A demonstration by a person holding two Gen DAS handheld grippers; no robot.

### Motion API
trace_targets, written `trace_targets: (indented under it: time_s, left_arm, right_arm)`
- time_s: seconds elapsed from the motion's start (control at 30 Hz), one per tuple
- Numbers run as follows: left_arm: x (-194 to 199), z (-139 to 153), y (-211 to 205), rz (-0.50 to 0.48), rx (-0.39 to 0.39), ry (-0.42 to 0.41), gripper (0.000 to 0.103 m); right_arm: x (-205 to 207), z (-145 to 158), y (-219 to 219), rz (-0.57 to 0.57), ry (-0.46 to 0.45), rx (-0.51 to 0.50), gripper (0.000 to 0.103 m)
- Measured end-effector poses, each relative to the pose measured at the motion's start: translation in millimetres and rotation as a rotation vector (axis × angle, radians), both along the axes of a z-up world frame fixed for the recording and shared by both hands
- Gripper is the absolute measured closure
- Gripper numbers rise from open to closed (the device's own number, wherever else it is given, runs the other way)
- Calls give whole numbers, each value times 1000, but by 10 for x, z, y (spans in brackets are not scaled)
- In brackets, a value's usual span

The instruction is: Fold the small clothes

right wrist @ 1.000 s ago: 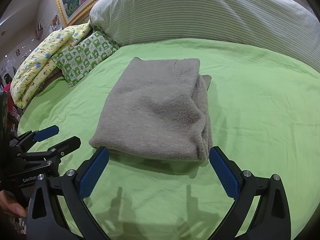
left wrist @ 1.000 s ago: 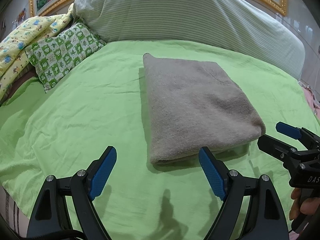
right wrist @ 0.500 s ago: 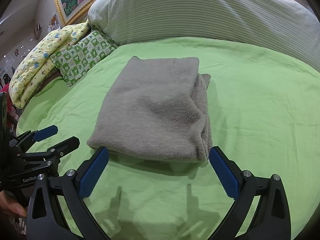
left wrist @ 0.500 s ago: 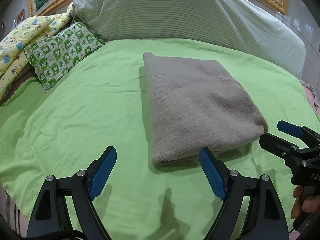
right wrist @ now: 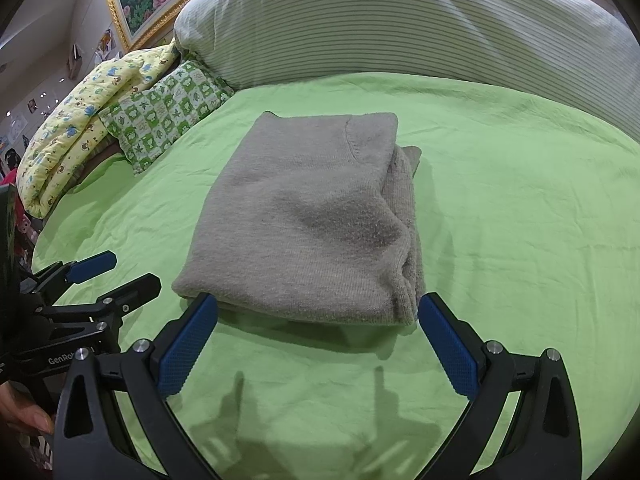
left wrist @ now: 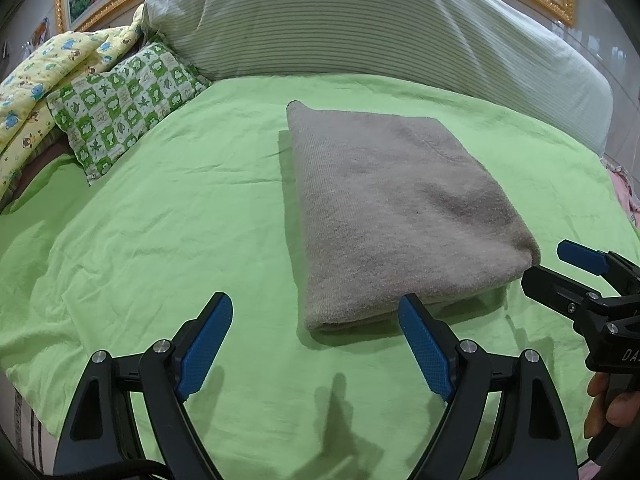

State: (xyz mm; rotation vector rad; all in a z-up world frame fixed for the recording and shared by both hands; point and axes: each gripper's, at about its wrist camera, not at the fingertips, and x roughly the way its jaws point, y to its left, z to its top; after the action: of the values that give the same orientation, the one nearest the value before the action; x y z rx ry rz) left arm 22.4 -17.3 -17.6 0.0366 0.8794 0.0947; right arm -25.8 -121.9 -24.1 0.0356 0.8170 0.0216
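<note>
You are holding both tongs wide apart and empty, just short of the near edge of the sweater (left wrist: 396,216), which suggests the folding is done and you are only looking it over. Your left tongs (left wrist: 316,344) are hovering over bare green sheet (left wrist: 160,240), with the sweater's near left corner sitting just beyond and between the blue pads (left wrist: 424,348), not touching either one. Your right tongs (right wrist: 316,340) are framing the same near edge more squarely, the whole width of the bundle lying just past the fingertips, so a nudge or a pinch from here would be easy if a layer needed tidying. Beyond the tongs the sweater is lying flat as a thick rectangle, its stacked layers showing along the right side, where a bit of fabric is peeking out at the far corner. Farther off to the left, a checked pillow (right wrist: 168,112) and a yellow quilt (right wrist: 80,136) are resting clear of the work, and a striped bolster (left wrist: 360,20) is closing off the far end.
</note>
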Motion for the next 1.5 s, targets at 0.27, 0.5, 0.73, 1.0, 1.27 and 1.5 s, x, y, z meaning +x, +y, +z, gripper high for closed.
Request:
trace_targets:
  time_s: [0.27,0.5,0.73,1.0,1.27,1.5]
  left_arm:
    - [17,4,14,1,1,3,17]
    - [31,11,32,1,-1,3,17]
    - [46,18,45,-4,-6,1,17]
    - [62,73,24,-6,-14,-11,17]
    - [117,129,-27,-4,4,-16,17]
    - [165,150,-59,-8,-7,-18,17]
  right_arm:
    - [29,16,-4,0,-8,7,3]
    - [27,41,25,1,-15,7,3]
    - [36,41,13,3,-14,6,3]
    - [69,59,-24,-8,-15,7,3]
    - [90,102,-106,-28,-32,15,3]
    - [151,124,-162,-36,-33,23,3]
